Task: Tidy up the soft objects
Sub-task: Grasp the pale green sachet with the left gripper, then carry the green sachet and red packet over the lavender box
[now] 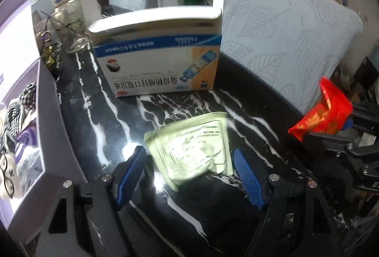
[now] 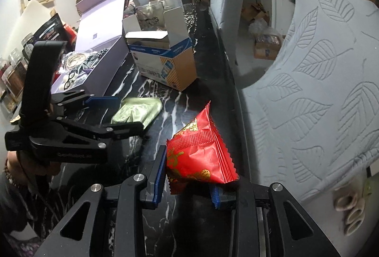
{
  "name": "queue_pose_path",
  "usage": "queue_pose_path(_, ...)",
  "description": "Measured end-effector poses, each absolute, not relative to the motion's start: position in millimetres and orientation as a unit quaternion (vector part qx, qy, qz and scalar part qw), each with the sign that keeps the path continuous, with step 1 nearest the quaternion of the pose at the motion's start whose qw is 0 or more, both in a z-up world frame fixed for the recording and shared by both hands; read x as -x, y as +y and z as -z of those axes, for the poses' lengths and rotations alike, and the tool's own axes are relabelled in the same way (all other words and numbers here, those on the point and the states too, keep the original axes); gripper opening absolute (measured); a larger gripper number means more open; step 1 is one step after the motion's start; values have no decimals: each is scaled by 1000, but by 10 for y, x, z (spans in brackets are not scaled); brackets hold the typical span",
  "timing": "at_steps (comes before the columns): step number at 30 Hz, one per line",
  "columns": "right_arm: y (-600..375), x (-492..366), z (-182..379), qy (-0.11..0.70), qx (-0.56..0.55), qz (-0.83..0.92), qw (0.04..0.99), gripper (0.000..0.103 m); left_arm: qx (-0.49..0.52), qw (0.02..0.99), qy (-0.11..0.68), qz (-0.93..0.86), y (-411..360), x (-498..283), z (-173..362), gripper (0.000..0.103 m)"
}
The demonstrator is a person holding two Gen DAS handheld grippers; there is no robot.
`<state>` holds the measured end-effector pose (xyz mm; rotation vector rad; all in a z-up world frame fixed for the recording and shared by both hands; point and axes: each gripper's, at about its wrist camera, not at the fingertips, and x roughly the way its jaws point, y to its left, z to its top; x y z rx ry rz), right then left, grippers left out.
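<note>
Right wrist view, frame centre: right gripper (image 2: 189,176) pinching red packet (image 2: 201,152); left gripper (image 1: 189,171) spread around green pouch (image 1: 191,148). Next, probably closing, then carrying toward open box (image 2: 165,60).

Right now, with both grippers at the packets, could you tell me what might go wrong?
1. The left gripper is open around the green packet, which lies flat on the glossy table; it may slide rather than lift.
2. The right gripper pinches only the red packet's lower edge, so the packet could slip out.
</note>
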<state>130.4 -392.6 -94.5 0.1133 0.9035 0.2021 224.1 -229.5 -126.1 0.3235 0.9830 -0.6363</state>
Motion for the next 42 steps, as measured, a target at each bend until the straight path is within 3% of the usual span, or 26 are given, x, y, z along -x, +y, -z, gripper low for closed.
queue_pose_path(5, -3924, -1316, 957, 438, -59, -97, 892, 31, -100, 817, 469, 319, -2213, -2313, 1224, 76)
queue_pose_path(9, -3929, -1328, 959, 439, -60, -97, 891, 31, -139, 821, 465, 300, -2312, -2325, 1260, 76)
queue_pose_path(16, -3941, -1326, 965, 439, -67, -95, 891, 31, -139, 828, 462, 287, -2378, -2379, 1292, 87)
queue_pose_path(18, -3944, -1313, 967, 438, -70, -94, 891, 31, -132, 834, 457, 279, -2366, -2371, 1293, 83)
queue_pose_path(19, -3948, -1302, 968, 438, -71, -95, 891, 31, -129, 838, 452, 277, -2356, -2355, 1275, 63)
queue_pose_path(20, -3950, -1298, 967, 438, -72, -95, 891, 31, -128, 840, 449, 277, -2346, -2337, 1255, 57)
queue_pose_path(23, -3948, -1279, 963, 436, -73, -93, 892, 31, -128, 839, 449, 279, -2351, -2308, 1241, 52)
queue_pose_path(42, -3188, -945, 1012, 430, -90, -162, 884, 31, -68, 880, 409, 232, -1193, -1316, 843, 51)
